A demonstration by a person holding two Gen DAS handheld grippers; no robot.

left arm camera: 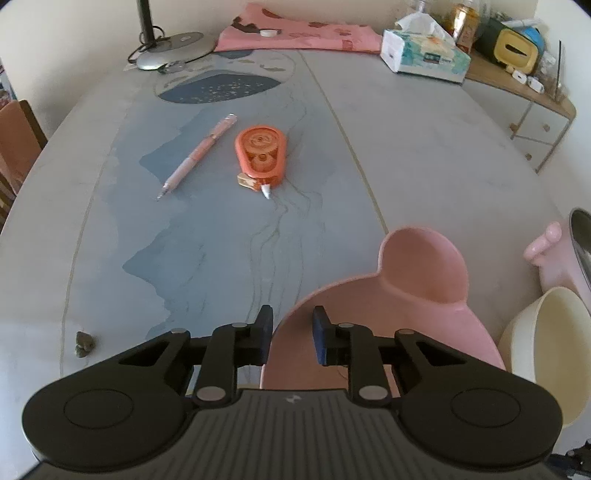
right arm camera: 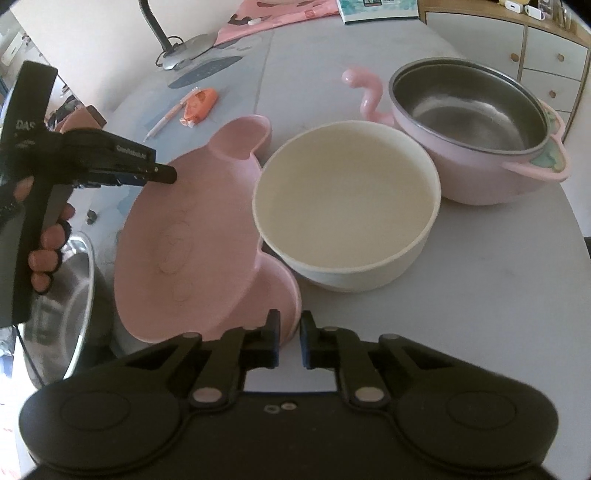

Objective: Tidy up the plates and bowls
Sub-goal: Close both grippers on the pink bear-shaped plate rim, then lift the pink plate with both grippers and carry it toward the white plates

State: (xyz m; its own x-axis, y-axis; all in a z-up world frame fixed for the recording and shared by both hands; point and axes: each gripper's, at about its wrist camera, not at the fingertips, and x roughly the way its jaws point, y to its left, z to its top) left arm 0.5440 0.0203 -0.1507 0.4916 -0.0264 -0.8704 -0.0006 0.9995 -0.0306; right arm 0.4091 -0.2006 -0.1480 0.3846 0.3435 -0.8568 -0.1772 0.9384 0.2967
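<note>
A pink bear-shaped plate (right arm camera: 192,236) lies on the table, its ear rim leaning on a cream bowl (right arm camera: 347,218). My left gripper (left arm camera: 292,334) straddles the plate's (left arm camera: 388,317) left rim with a small gap between the pads, so it is slightly open; in the right wrist view its fingertips (right arm camera: 166,175) sit over that rim. My right gripper (right arm camera: 289,341) is nearly closed, empty, just in front of the plate's near ear. A pink pot with a steel liner (right arm camera: 476,136) stands behind the cream bowl (left arm camera: 546,354).
A steel bowl (right arm camera: 70,295) sits at the table's left edge. A pink pen (left arm camera: 199,155) and an orange correction-tape dispenser (left arm camera: 262,155) lie mid-table. A lamp base (left arm camera: 173,50), pink cloth (left arm camera: 295,31) and tissue box (left arm camera: 424,55) line the far edge.
</note>
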